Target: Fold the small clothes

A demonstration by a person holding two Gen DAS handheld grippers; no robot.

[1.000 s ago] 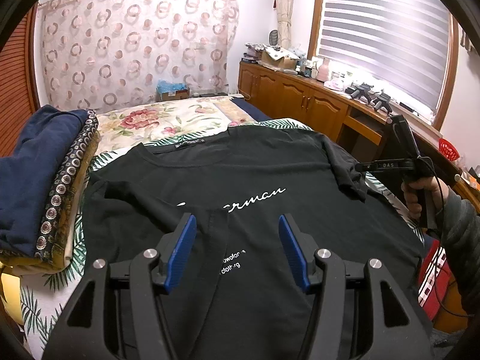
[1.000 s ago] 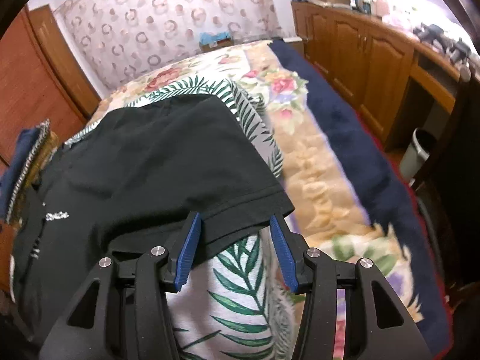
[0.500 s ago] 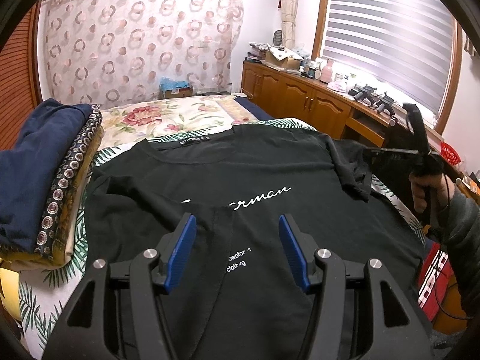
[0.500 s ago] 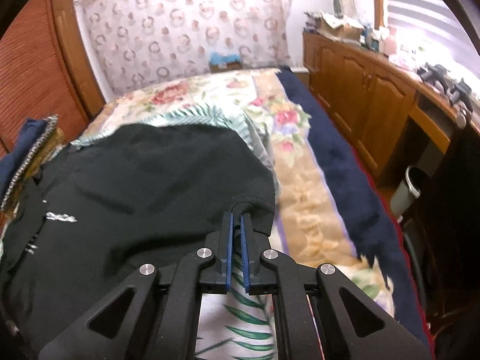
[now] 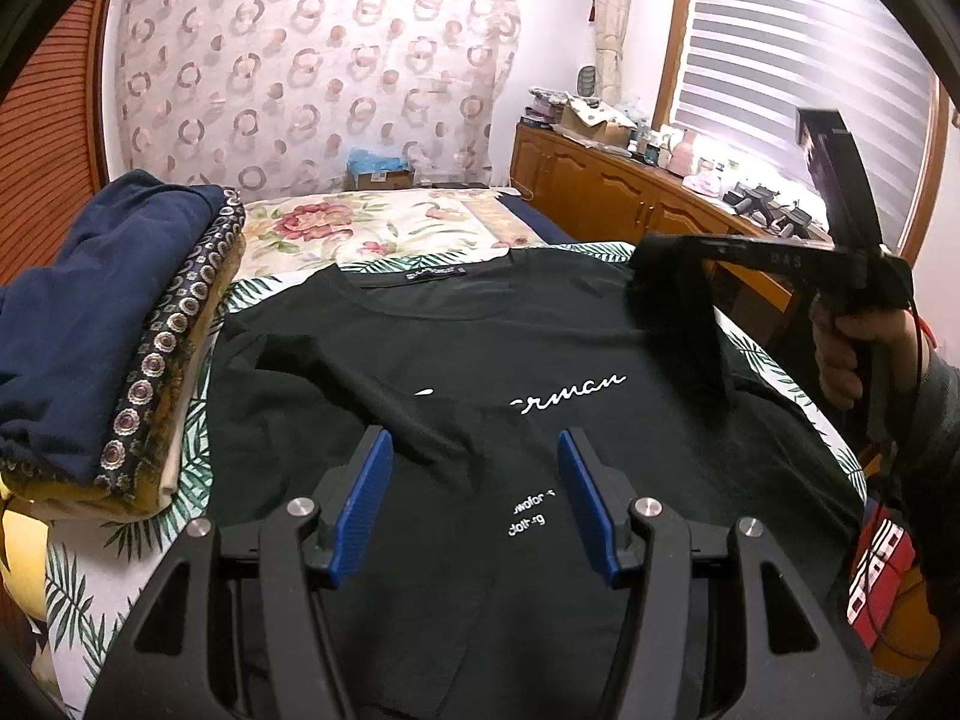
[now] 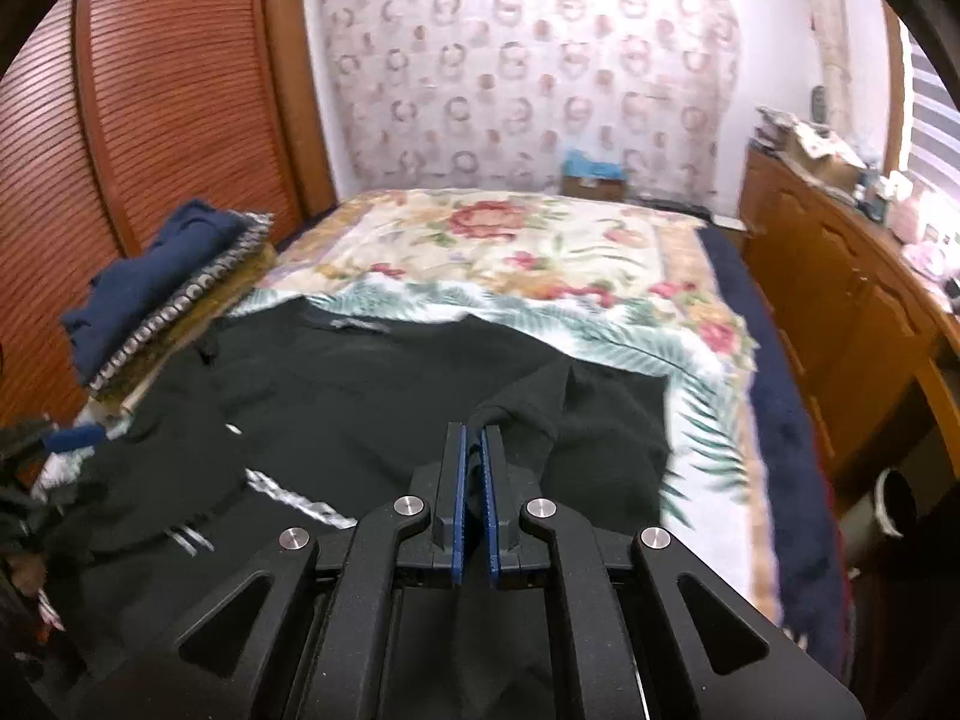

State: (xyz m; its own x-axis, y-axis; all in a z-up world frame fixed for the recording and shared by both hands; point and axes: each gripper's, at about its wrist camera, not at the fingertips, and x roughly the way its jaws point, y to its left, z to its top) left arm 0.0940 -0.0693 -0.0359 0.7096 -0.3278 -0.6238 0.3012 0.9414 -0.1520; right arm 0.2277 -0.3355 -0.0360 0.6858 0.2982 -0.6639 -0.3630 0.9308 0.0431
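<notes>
A black T-shirt (image 5: 510,348) with white lettering lies front up on the bed, its left sleeve folded in over the chest. My left gripper (image 5: 474,456) hovers open over the shirt's middle, nothing between its blue pads. My right gripper (image 6: 474,450) is shut on the shirt's right sleeve (image 6: 600,420) and holds it lifted off the bed. In the left wrist view the right gripper (image 5: 654,258) shows at the right, held by a hand (image 5: 852,354), with the sleeve (image 5: 690,324) hanging from it.
A stack of folded clothes (image 5: 108,330), navy on top, sits at the bed's left edge. The floral bedspread (image 6: 510,246) stretches beyond the shirt. A wooden cabinet (image 5: 630,204) with clutter runs along the right wall under the window; a bin (image 6: 894,504) stands beside it.
My right gripper closed on the right sleeve, then rose and swung inward over the shirt, dragging the sleeve with it. My left gripper stayed open and shifted only slightly.
</notes>
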